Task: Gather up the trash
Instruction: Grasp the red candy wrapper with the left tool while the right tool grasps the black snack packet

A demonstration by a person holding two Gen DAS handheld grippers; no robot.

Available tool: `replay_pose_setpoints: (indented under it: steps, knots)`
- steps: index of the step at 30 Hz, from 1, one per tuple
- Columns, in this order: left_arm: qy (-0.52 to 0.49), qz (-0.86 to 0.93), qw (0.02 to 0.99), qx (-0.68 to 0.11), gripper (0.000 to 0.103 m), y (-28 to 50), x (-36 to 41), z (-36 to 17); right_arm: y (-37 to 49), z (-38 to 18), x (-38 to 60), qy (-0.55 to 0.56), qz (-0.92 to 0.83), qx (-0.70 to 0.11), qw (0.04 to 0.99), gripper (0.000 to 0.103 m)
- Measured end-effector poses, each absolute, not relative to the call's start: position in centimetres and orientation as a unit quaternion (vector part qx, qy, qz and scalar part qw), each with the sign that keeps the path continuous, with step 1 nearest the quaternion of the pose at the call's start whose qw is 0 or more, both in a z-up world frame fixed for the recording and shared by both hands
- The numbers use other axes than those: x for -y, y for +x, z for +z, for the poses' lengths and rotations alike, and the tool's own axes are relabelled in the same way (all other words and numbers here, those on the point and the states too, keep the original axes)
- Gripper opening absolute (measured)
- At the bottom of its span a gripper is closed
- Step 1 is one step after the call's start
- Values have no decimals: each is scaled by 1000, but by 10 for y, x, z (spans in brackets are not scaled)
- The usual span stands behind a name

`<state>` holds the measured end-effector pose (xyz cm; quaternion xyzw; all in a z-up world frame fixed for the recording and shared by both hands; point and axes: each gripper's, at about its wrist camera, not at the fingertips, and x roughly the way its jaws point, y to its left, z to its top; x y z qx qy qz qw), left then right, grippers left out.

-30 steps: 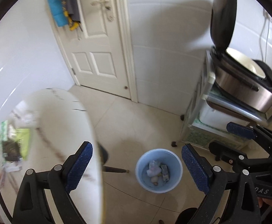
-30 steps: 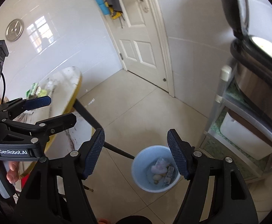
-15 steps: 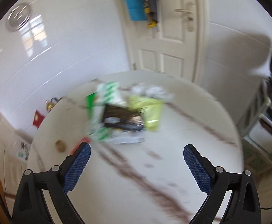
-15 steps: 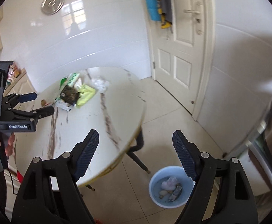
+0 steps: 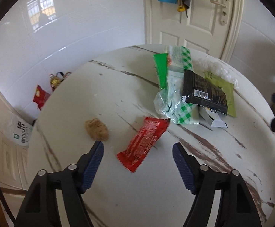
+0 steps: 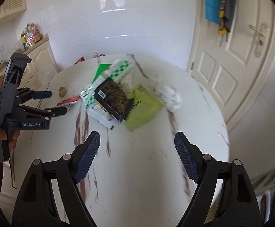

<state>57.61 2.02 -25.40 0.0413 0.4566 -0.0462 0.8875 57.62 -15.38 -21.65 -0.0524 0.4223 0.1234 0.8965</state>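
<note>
Left wrist view: the round marbled tabletop (image 5: 118, 87) filled the frame.
Wrapper pile: green-checked bag (image 5: 177, 87), black packet (image 5: 203, 92) and lime packet (image 5: 225, 90) overlapped at the far right.
Red wrapper (image 5: 143, 143): lay flat near the front, long axis running from lower left to upper right, its upper-right end just beside the pile.
Brown lump (image 5: 96, 129): left of the red wrapper, apart from it.
Left gripper (image 5: 137, 149): jaws closing, red wrapper between them, untouched.
Right gripper (image 6: 137, 140): jaws spread over bare tabletop, nothing between.
</note>
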Motion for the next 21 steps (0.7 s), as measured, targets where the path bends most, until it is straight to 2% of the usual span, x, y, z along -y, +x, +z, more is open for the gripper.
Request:
replay_pose_setpoints:
  steps: [7, 9, 11, 14, 17, 20, 21]
  knots:
    - [27, -85, 880, -467, 44, 593, -33, -258, 625, -232, 127, -62, 158, -431, 886, 77]
    - [30, -93, 880, -464, 28, 593, -34, -258, 637, -235, 120, -69, 165, -430, 885, 77]
    - [26, -100, 880, -464, 20, 588, -34, -256, 648, -240, 113, -75, 173, -433, 882, 77]
    - [12, -102, 880, -464, 17, 595, -46, -255, 662, -250, 109, -73, 185, -441, 875, 74]
    - [-4, -105, 878, -466, 17, 592, -51, -249, 672, -262, 107, -71, 187, -453, 869, 66]
    - [-6, -101, 880, -463, 17, 583, -56, -243, 671, -264, 112, -54, 200, -448, 870, 50]
    - [-7, -100, 882, -461, 17, 578, -55, -239, 669, -264, 113, -52, 205, -447, 869, 41]
